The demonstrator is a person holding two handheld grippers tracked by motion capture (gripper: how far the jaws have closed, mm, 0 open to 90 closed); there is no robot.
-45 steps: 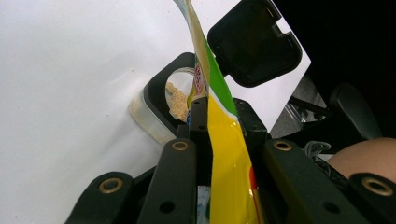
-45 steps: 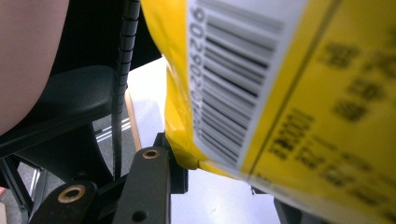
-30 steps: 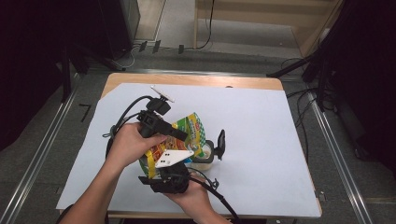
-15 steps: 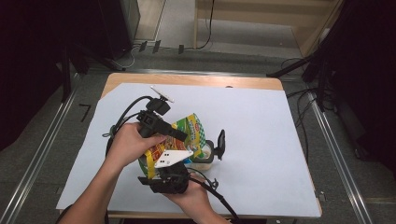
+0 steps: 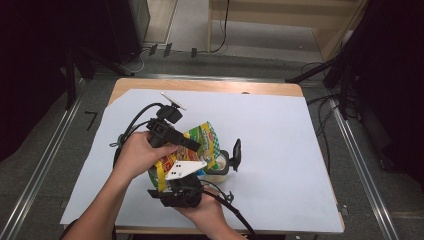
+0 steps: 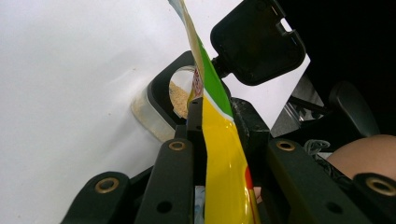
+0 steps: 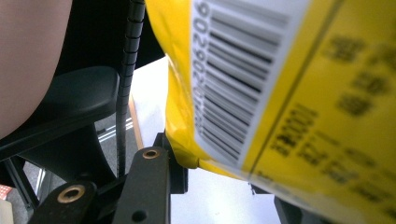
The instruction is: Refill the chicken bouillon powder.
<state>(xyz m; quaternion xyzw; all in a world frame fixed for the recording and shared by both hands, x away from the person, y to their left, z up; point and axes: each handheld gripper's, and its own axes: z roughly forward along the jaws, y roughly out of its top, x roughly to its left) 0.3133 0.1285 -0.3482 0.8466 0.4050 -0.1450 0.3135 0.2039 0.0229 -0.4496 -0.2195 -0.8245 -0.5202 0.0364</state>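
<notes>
Clearly the biggest thing here is the bench (image 5: 300, 165), spread with a pale sheet that would take every spilled crumb. Above it, near the person's edge, hangs the yellow and green snack bag (image 5: 197, 145), tipped over a small clear container (image 5: 216, 169) whose black hinged lid (image 5: 236, 154) stands open beside it. In the left gripper view the container (image 6: 161, 109) already has a tan, crumbly fill at its rim.

The left gripper (image 5: 192, 145) has its jaws clenched on the bag's upper edge; its own view shows the film (image 6: 219, 154) pinched flat between them. The right gripper (image 5: 182, 176) takes the bag from below: in its view a bottom corner of the bag (image 7: 184, 154) sits pinched at the left jaw, so I judge it clamped there, though the far jaw is mostly hidden behind the film.

The main risk, as I see it, is a spill. The container's mouth is narrow against the bag's opening, so a steeper tilt or a sudden rush of contents could go over the rim and onto the sheet. The film is slick, and a slip at either grip would let the bag swing and dump sideways. The lid stands close to the pour, too; a knock from the bag could shut it or shove the light container out from under the stream.
</notes>
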